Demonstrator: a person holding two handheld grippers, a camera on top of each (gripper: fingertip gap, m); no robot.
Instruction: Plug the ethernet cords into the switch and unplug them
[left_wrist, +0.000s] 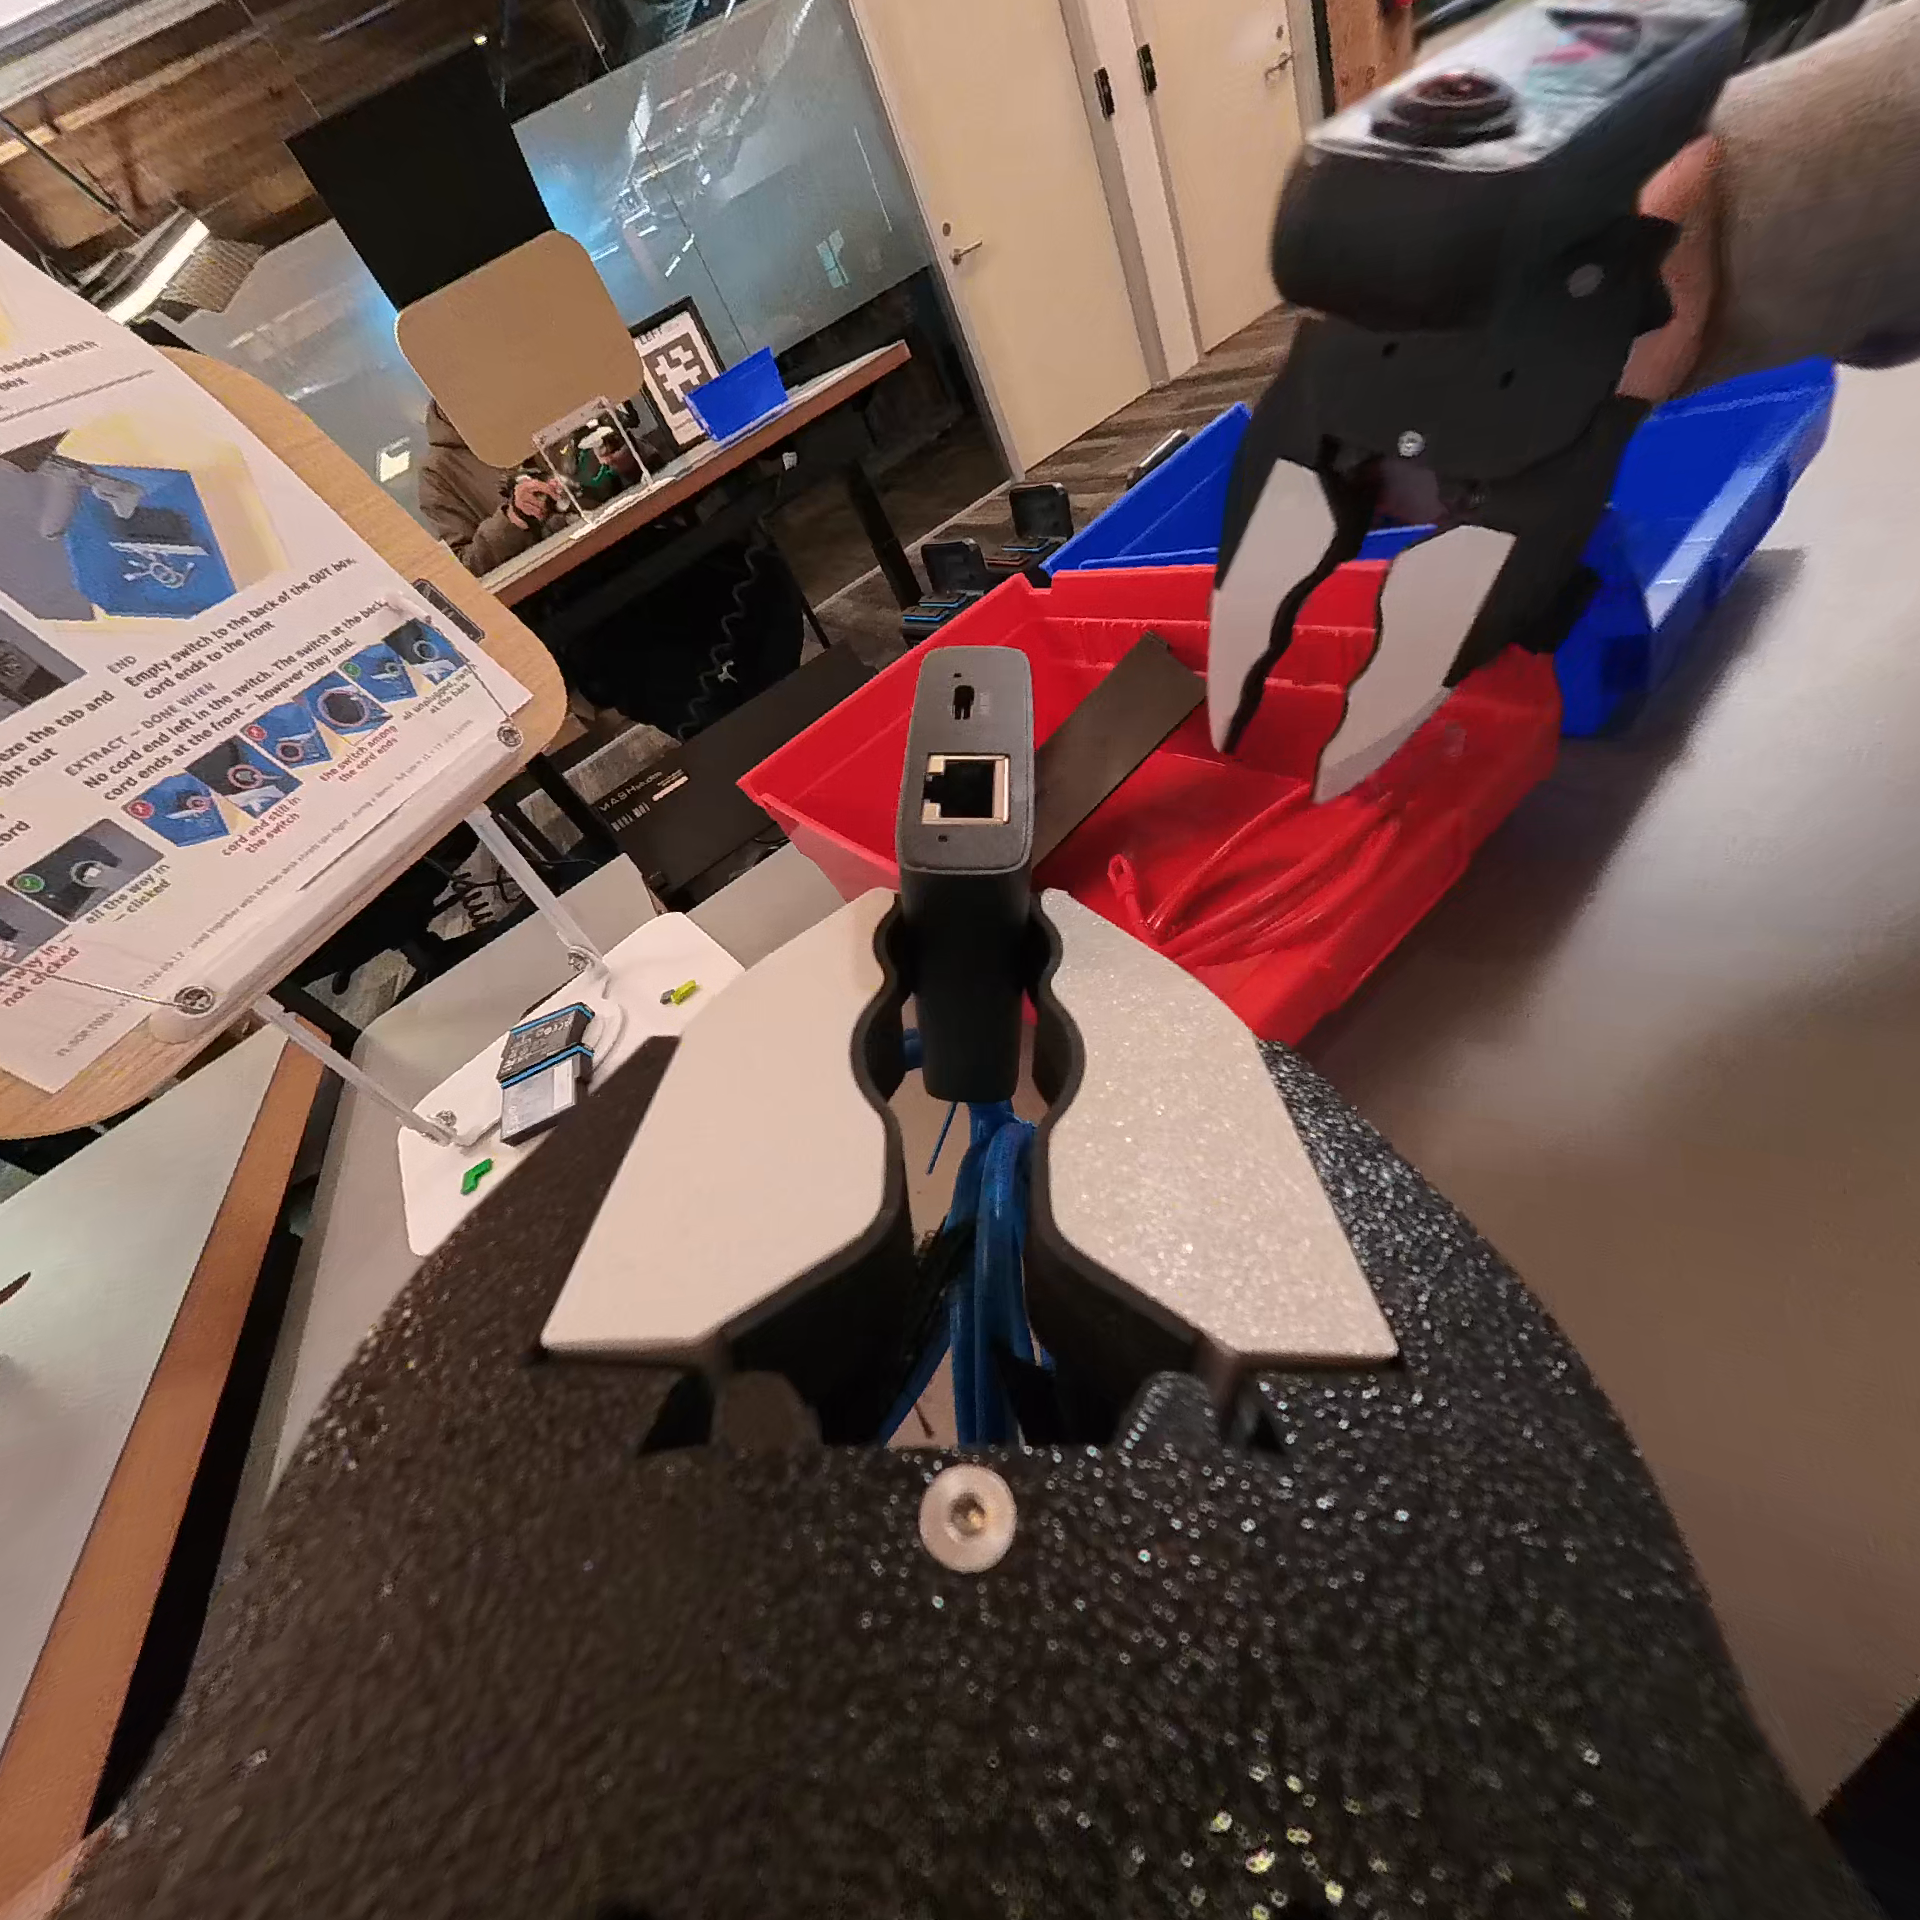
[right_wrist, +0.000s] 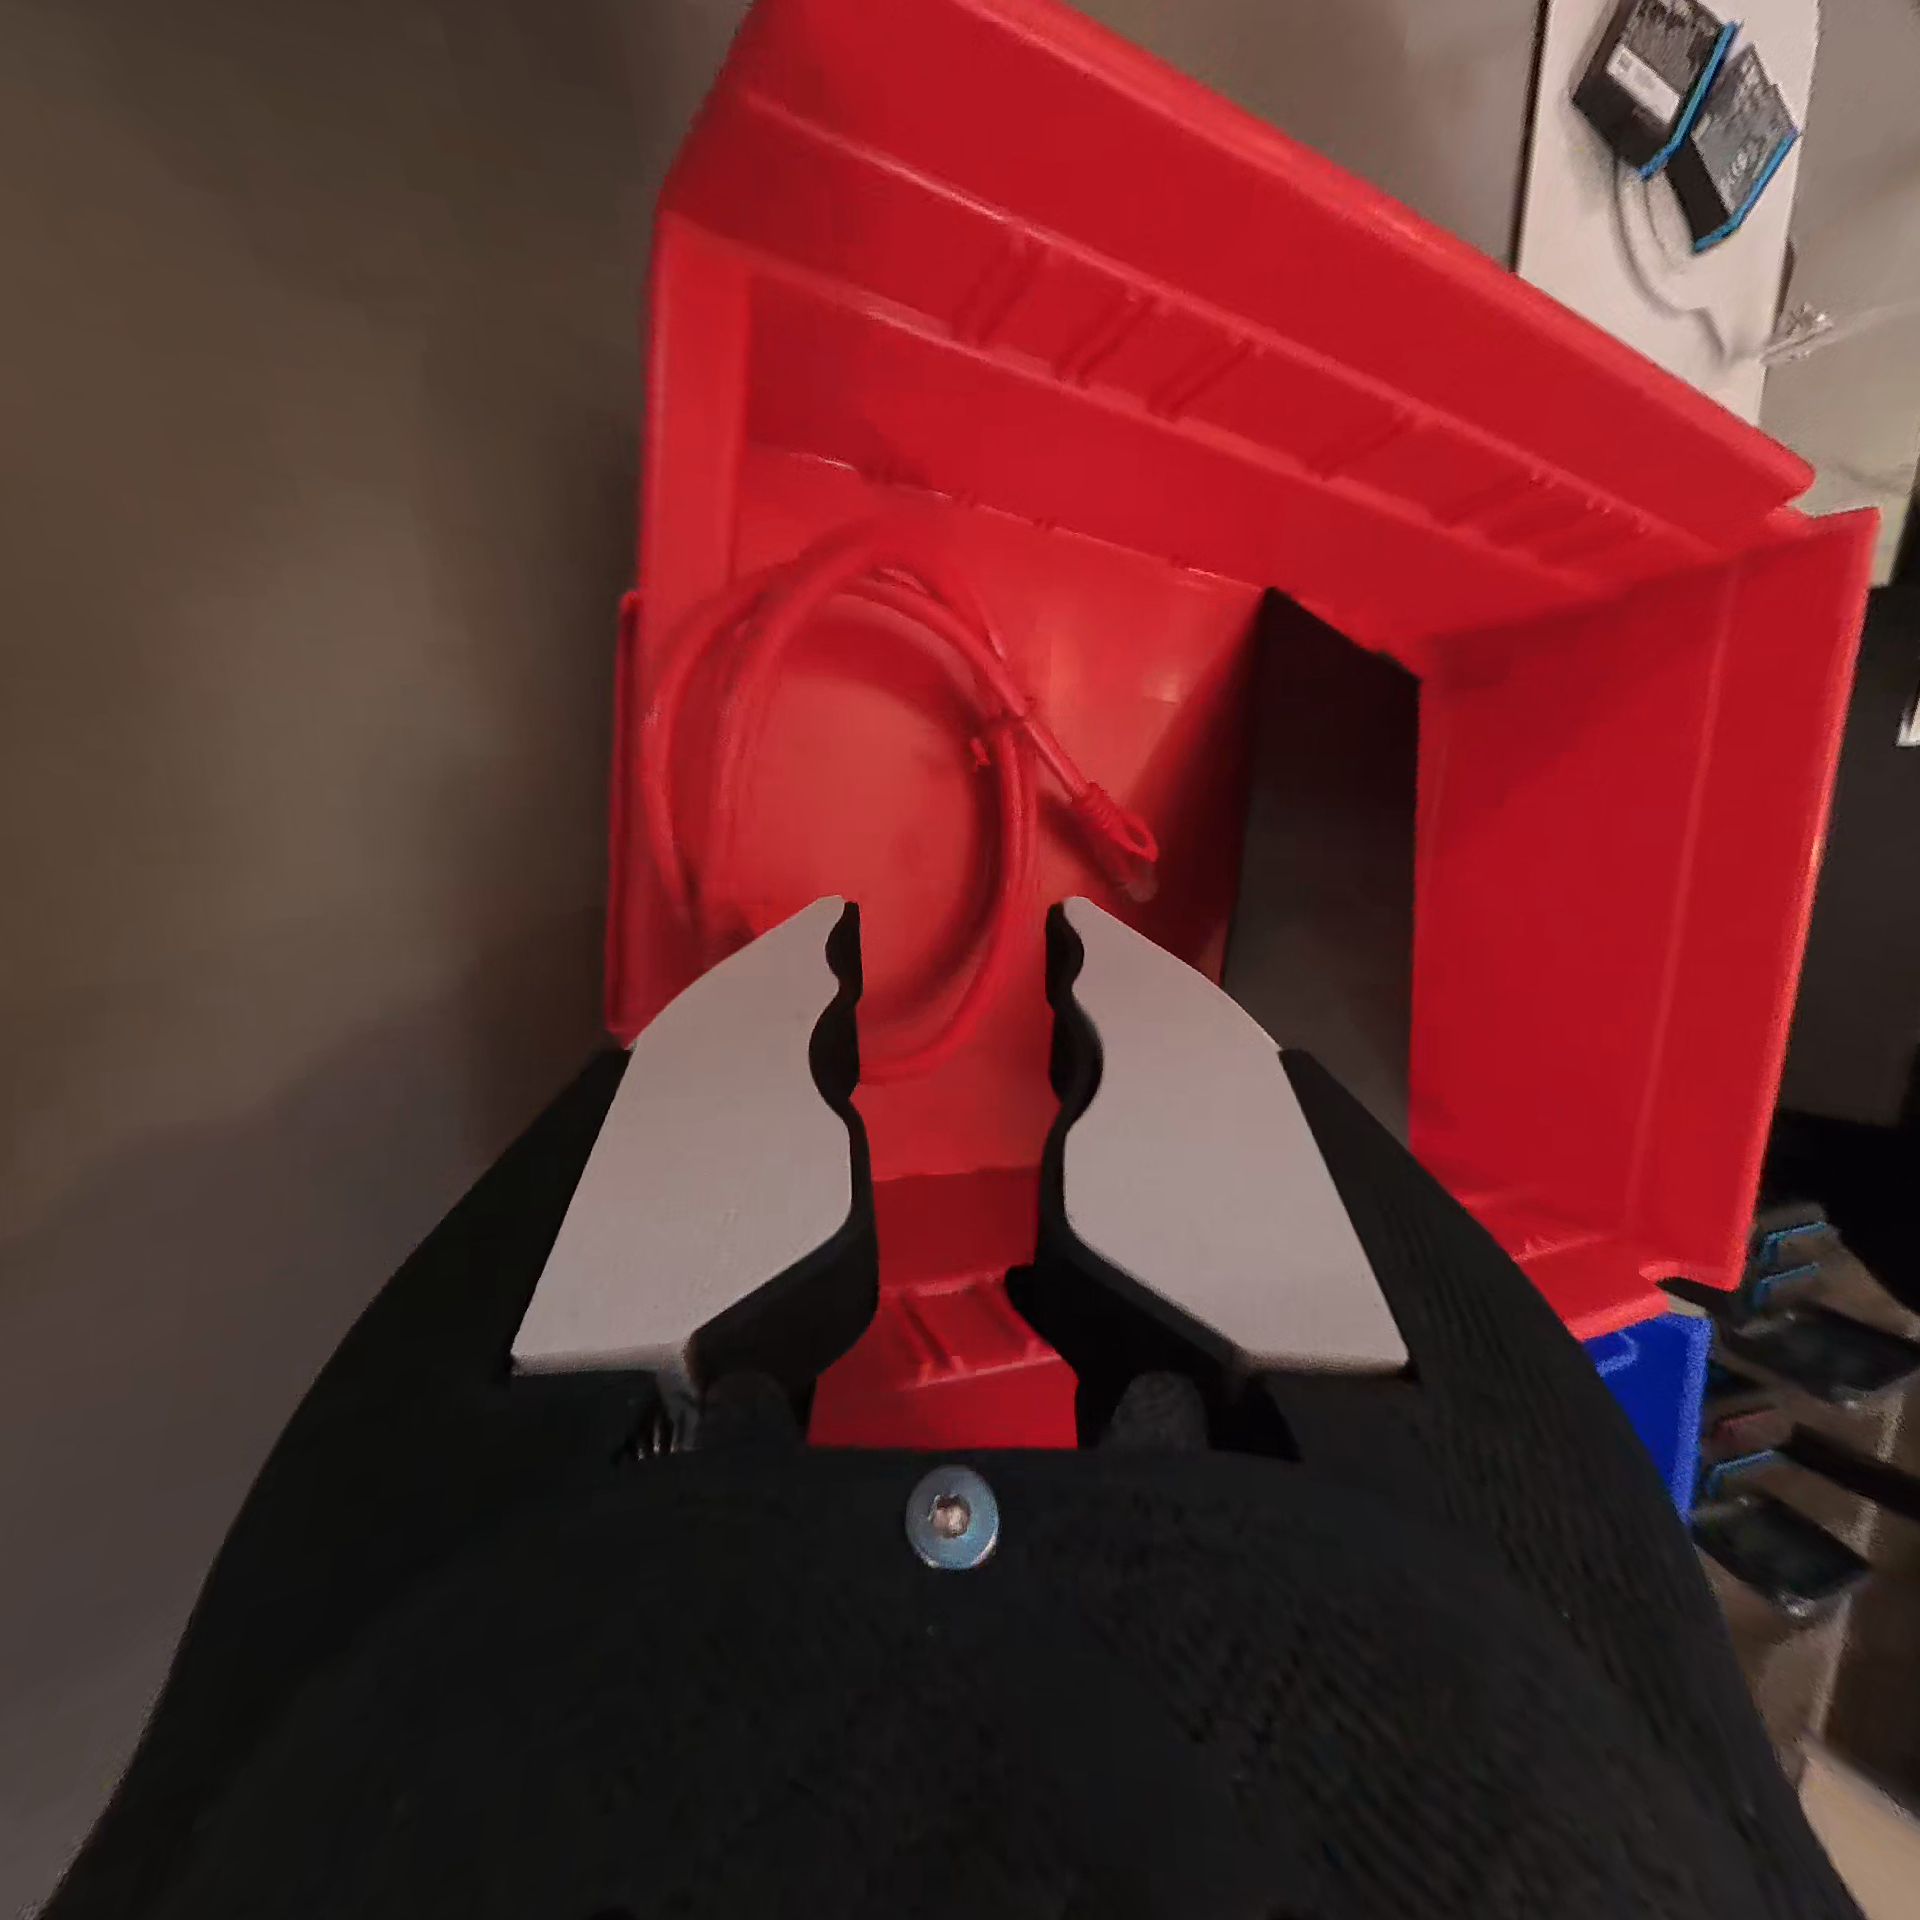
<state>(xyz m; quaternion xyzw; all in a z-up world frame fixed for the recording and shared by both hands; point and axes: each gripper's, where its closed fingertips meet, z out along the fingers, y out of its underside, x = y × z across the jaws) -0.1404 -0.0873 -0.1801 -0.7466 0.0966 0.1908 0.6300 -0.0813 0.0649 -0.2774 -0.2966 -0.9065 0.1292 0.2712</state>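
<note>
My left gripper (left_wrist: 966, 914) is shut on a small black switch (left_wrist: 966, 831) and holds it upright, with its empty ethernet port (left_wrist: 966, 787) facing the camera. A blue cord (left_wrist: 987, 1247) hangs below the switch, between my fingers. My right gripper (right_wrist: 954, 909) is open and empty, hovering over a red bin (right_wrist: 1558, 935). A coiled red ethernet cord (right_wrist: 1023, 883) lies on the bin floor, its plug (right_wrist: 1117, 831) just beyond my right fingertip. In the left wrist view the right gripper (left_wrist: 1288, 764) hangs over the same red bin (left_wrist: 831, 790) and red cord (left_wrist: 1268, 873).
A black divider (right_wrist: 1320, 831) stands in the red bin. A blue bin (left_wrist: 1714, 499) sits behind the red one. An instruction sheet on a stand (left_wrist: 208, 727) is at the left, with small batteries (left_wrist: 545, 1070) on a white base. The grey table (left_wrist: 1662, 1039) lies to the right. The tips of one gripper are about 20 cm away from the tips of the other.
</note>
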